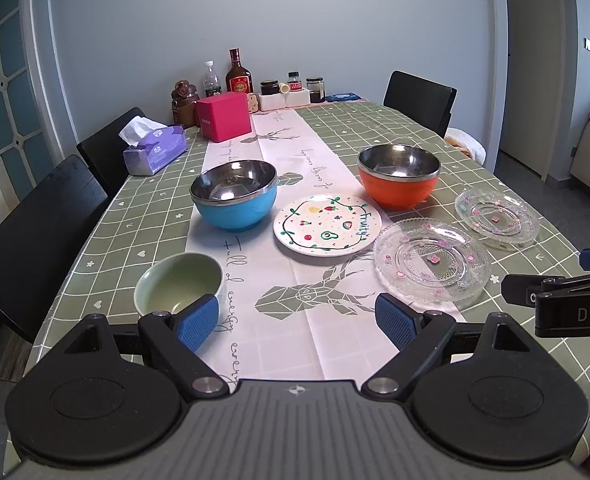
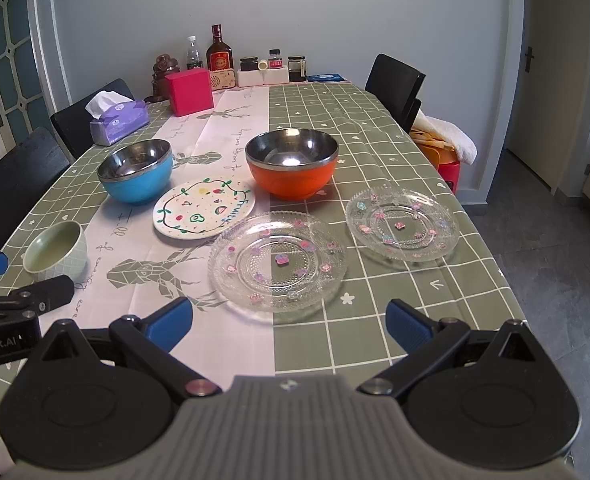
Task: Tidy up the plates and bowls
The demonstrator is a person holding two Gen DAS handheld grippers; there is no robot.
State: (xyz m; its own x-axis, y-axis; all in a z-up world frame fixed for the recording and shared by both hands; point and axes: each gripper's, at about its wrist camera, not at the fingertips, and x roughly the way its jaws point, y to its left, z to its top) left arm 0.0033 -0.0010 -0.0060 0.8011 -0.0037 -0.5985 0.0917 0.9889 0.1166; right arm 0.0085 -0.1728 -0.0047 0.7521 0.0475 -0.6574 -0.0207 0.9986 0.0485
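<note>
Grippers, left gripper (image 1: 297, 322) and right gripper (image 2: 289, 320), both spread wide, holding nothing, we see. Round white fruit-painted plate (image 1: 327, 225) sits mid-table; blue steel-lined bowl (image 1: 233, 194) just left of it, orange steel-lined bowl (image 1: 399, 181) right-behind, two clear glass plates (image 2: 277, 261) (image 2: 402, 223) right, possibly ceramic pale green bowl (image 1: 179, 285) front-left.

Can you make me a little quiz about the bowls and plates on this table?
1. How many bowls stand on the table?
2. True or false: the two glass plates are stacked.
3. Which bowl is nearest the left tool: blue, orange or green?

Key:
1. Three: blue bowl, orange bowl, green bowl.
2. False: the near glass plate and far glass plate lie apart.
3. Green.
</note>
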